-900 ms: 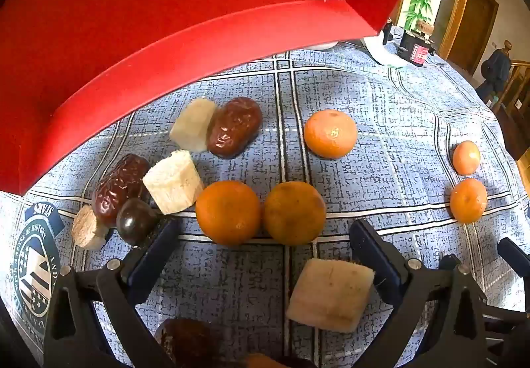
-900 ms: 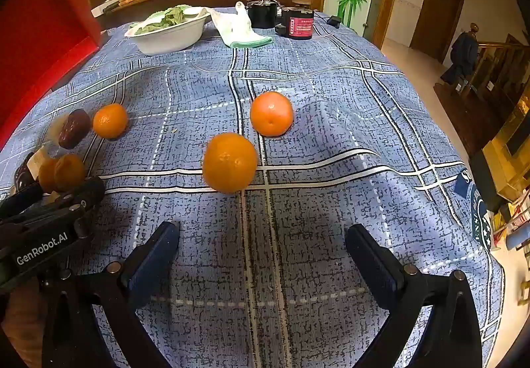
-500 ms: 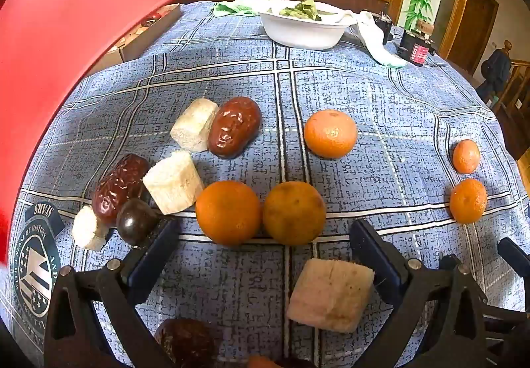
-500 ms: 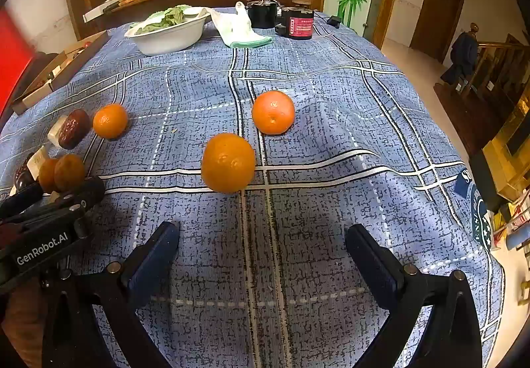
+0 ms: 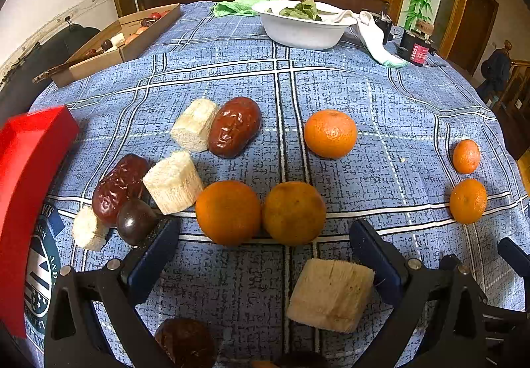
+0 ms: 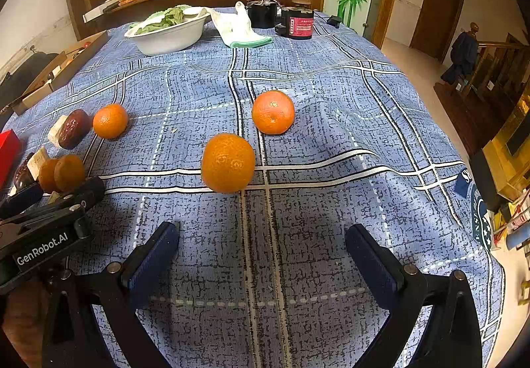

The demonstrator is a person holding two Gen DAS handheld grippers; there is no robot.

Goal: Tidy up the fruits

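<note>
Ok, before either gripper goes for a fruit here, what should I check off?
1. Left gripper open, holding nothing: ok.
2. Right gripper open, holding nothing: ok.
3. Nearest orange ahead of the right fingers, standing alone: ok.
4. Pair of oranges ahead of the left gripper touching each other, so a single pick is crowded: not ok.
5. Red object out of the left gripper's path: ok.
6. Where fruits should go: cannot tell.

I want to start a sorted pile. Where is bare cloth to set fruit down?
Bare cloth lies between the white bowl and the far orange, and right of the near orange toward the table edge. The cluster of dates and sugarcane pieces by the left hand-held gripper is crowded.
</note>
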